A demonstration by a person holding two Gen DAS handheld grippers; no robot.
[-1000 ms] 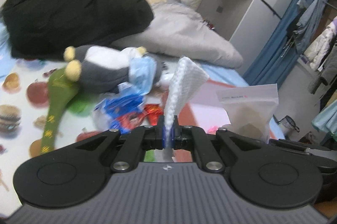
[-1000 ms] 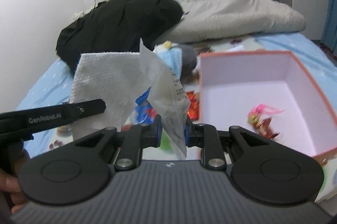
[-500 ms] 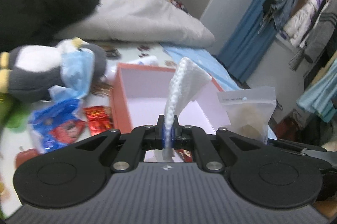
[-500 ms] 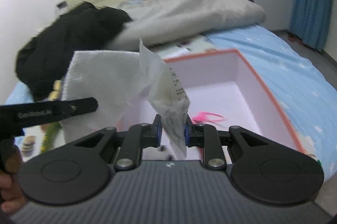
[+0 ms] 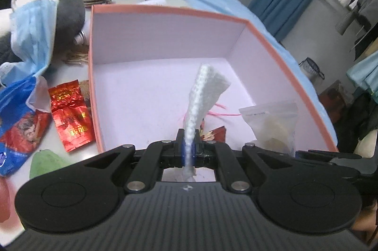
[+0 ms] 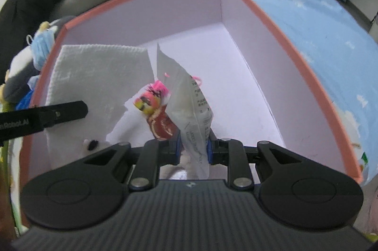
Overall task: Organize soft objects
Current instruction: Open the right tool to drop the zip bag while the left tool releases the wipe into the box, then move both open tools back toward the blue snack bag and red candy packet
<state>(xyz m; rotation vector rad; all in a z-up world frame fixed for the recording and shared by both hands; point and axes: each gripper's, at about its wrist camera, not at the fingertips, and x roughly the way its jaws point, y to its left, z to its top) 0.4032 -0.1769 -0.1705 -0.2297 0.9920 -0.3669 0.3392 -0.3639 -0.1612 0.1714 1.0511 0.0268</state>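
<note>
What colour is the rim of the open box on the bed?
Salmon pink, around pale lilac inner walls. The open cardboard box shows it best in the left wrist view.

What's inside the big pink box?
On the floor of the box lies a little toy with pink hair. The white cloth and plastic bag, each pinched in a gripper over the box, hide part of the floor.

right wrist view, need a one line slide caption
Right gripper clamps a clear plastic pouch over the open pink box, the left gripper's white paper towel alongside.
</note>
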